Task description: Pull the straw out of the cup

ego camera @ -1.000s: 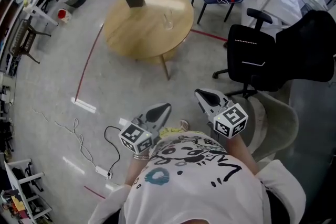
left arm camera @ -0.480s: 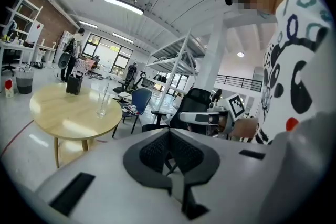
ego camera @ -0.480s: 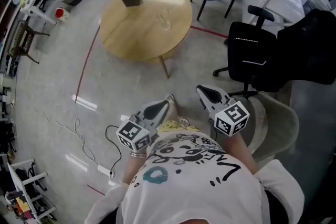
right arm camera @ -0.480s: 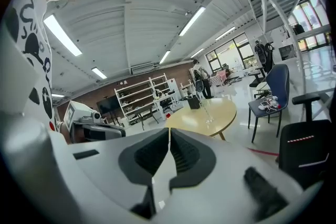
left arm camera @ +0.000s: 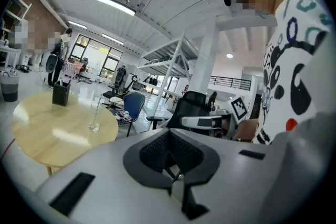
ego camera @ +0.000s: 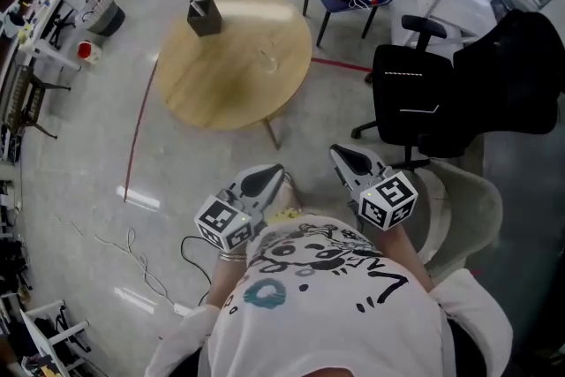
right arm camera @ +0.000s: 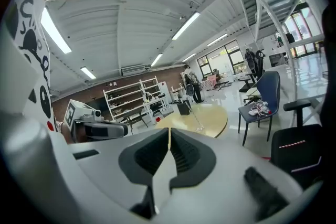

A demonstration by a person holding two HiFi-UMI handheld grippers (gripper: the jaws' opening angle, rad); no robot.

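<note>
Wooden and round, the pale counter (ego camera: pixel 221 88) carries a black square holder (ego camera: pixel 204 16) near its far left edge. Toward its right stands a clear glass cup (ego camera: pixel 267 59) with a thin straw (left arm camera: pixel 98 105) upright in it. Well apart from the counter, close to the person's white printed shirt (ego camera: pixel 327 296), the left gripper (ego camera: pixel 267 179) has its jaws pressed together on nothing, and the right gripper (ego camera: pixel 347 158) likewise. A black office chair (ego camera: pixel 415 101) stands rightmost.
</note>
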